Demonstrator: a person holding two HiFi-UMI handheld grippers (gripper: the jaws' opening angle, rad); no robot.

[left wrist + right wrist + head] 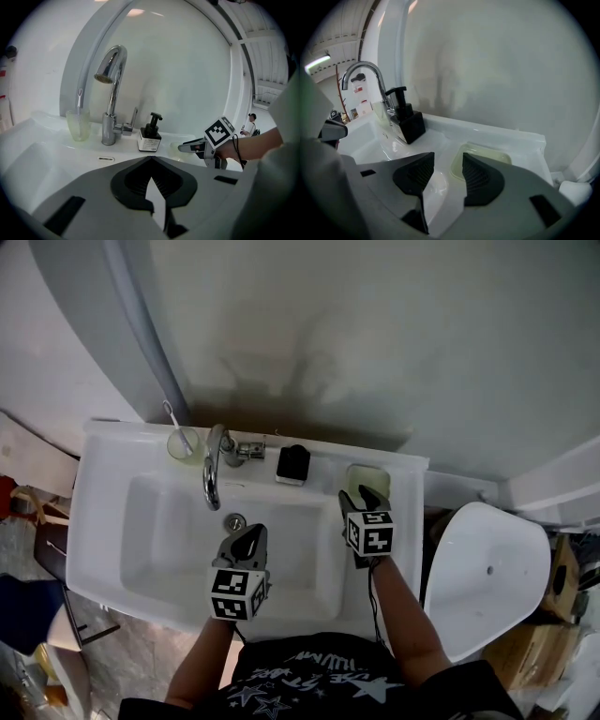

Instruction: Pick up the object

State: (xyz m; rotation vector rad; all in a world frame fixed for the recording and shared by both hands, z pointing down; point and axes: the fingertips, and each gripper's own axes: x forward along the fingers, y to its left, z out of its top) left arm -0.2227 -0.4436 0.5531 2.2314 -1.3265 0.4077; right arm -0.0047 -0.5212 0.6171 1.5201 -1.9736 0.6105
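A pale yellow-green soap dish (pixel 367 480) (pixel 480 159) lies on the right ledge of the white sink (pixel 103 521). My right gripper (pixel 364 495) (pixel 448 157) hovers just in front of it, its tips at the dish's near edge. Its jaws are open with nothing between them. My left gripper (pixel 251 532) (pixel 151 159) hangs over the basin with its jaws shut and empty. From the left gripper view, the right gripper (pixel 183 147) points at the soap dish (pixel 174 149).
A black soap dispenser (pixel 293 464) (pixel 407 122) stands left of the dish, beside the chrome faucet (pixel 215 470) (pixel 110 93). A cup (pixel 183 442) (pixel 78 124) holding a toothbrush is at the back left. The drain (pixel 235 521) is mid-basin. A white toilet (pixel 487 577) is on the right.
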